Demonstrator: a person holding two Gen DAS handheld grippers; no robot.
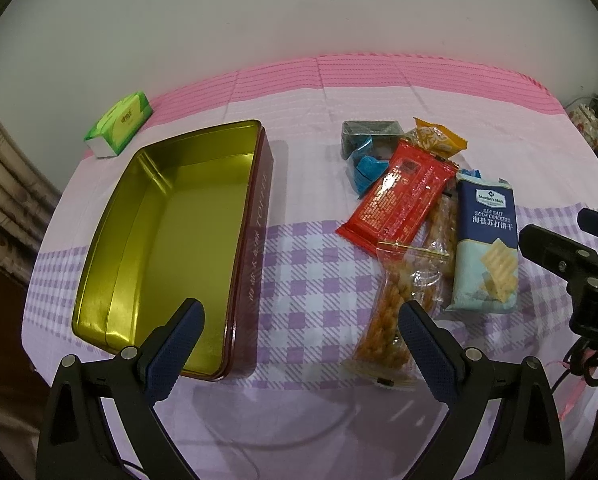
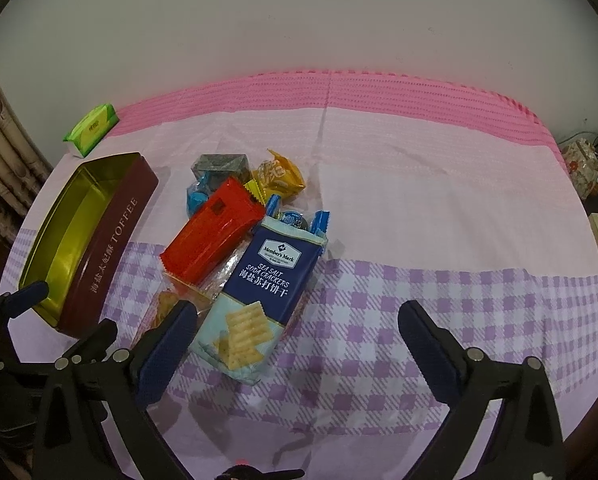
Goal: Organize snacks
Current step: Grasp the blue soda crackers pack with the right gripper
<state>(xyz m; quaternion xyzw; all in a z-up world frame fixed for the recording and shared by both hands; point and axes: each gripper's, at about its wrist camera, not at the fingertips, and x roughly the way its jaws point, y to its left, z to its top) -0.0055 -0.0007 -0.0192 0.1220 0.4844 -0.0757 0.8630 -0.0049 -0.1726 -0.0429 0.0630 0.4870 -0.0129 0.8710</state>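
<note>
Nothing is in the tin (image 1: 171,240) yet, so I judge the step is a first pick: take a top packet such as the cracker pack (image 2: 259,292) squarely across its width. Both the left gripper (image 1: 299,332) and right gripper (image 2: 297,332) gape wide, holding nothing. The cracker pack lies just ahead between the right jaws, nearer the left one; the tin sits left of the pile.

A home room: a surface (image 2: 439,208) draped in a pink and purple checked cloth stands against a plain white wall (image 2: 299,20), with a patterned curtain (image 1: 3,168) at the left, a green tissue pack (image 1: 119,123) and household clutter (image 2: 591,176) at the right.
</note>
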